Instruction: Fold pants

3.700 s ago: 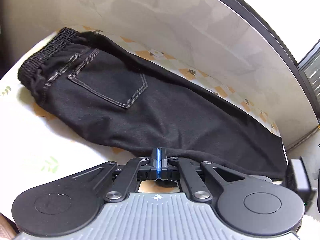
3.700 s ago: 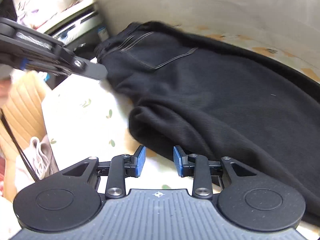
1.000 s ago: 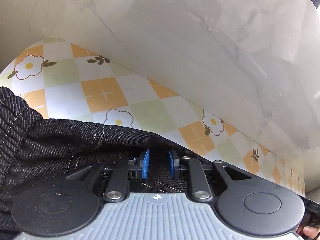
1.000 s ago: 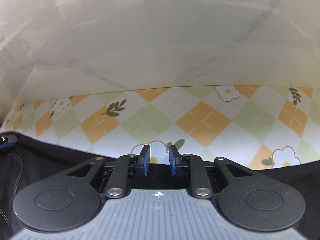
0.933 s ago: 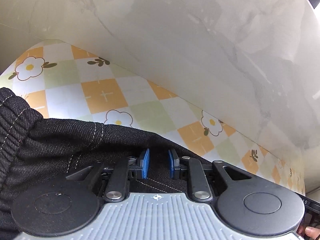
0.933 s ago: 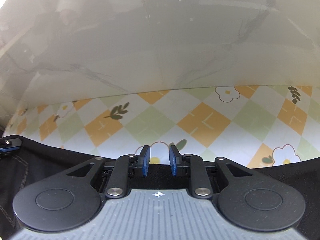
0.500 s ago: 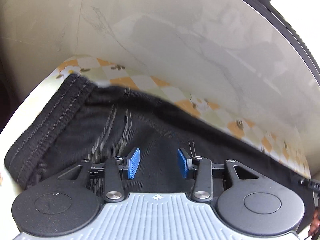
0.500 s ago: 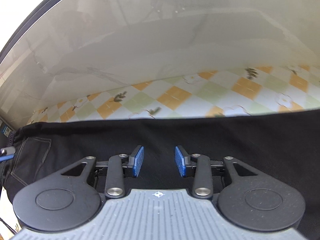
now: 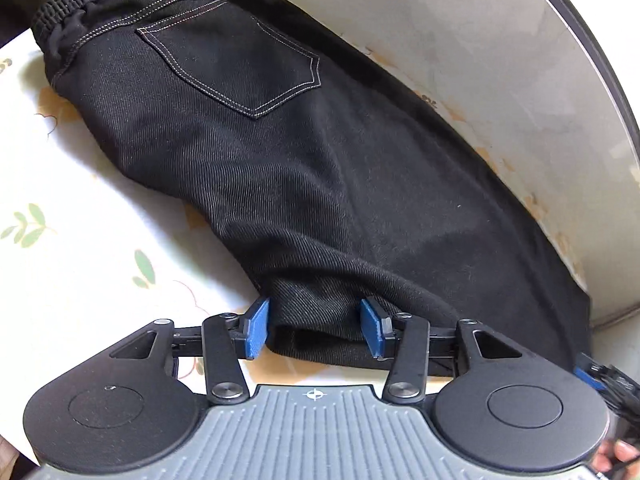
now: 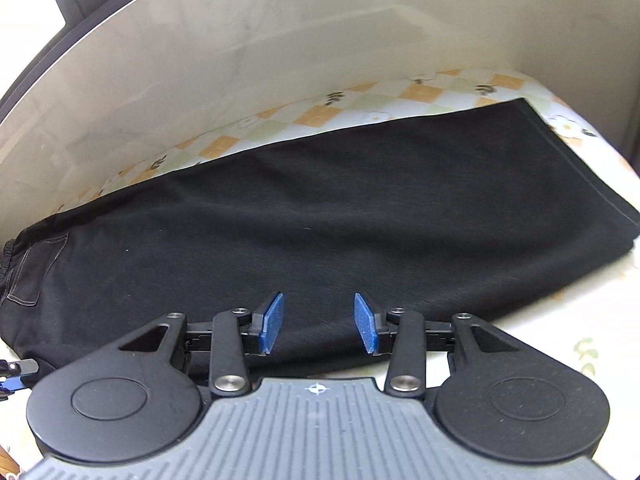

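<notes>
Both sets of jaws are opening, unpinched, the pants near edge lying between them.

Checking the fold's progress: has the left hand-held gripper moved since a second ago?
Yes. The left hand-held gripper has pulled back from the wall: then it sat near the pants' far edge, now at their near edge, jaws opening.

Matt black twill-cloth pants on a glossy printed tablecloth.
</notes>
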The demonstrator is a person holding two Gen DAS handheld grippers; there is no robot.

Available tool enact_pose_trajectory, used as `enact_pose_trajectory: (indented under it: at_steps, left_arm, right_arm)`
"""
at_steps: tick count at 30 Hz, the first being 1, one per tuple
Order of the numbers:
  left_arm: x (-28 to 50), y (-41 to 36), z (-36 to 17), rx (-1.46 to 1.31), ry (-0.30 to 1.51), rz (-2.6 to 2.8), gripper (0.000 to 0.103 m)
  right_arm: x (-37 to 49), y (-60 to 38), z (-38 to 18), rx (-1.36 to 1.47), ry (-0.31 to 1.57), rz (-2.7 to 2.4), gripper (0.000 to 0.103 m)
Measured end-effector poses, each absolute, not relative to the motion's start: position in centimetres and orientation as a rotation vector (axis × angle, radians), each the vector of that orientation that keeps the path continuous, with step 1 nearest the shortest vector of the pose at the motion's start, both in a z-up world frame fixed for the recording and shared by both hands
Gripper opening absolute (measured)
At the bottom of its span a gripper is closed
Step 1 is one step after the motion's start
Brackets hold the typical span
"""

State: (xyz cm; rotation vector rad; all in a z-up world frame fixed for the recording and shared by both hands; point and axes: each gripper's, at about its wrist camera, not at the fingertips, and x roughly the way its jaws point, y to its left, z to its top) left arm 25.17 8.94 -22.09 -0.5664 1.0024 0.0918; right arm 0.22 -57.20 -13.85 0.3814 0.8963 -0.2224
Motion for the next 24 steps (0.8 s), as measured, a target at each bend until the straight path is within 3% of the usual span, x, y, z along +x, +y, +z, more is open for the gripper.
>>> enact_pose_trajectory:
  at_steps: [3,4,14,18,24]
  left_arm:
    - [24.8,8.6,-22.4,-0.532,0.993,0.167,0.012]
    - [24.4,8.6,-22.3,-0.535,0.985,0.170,0.010]
    - [21.7,6.9,-21.5,-0.518,0.973,0.269,0.002]
    - [20.7,6.7,-21.4,-0.527,1.006,0.337,0.002]
    - [21.6,4.4,-18.4,-0.460,0.884,0.290,0.009]
  right_arm:
    - [-1.7,-58.7,-13.2,0.399,0.879,-0.250,0.043]
    - [-2.2,-59.4,-13.2,0.410,0.874,-0.259,0.043]
    - [-7.3,-66.2,-15.1,0.588,0.815,-0.377,0.043]
    - [-8.0,-68.3,-15.7,0.637,0.776,-0.413,0.044]
    - [-8.9,-70.6,-16.1,0.696,0.703,-0.446,0.046]
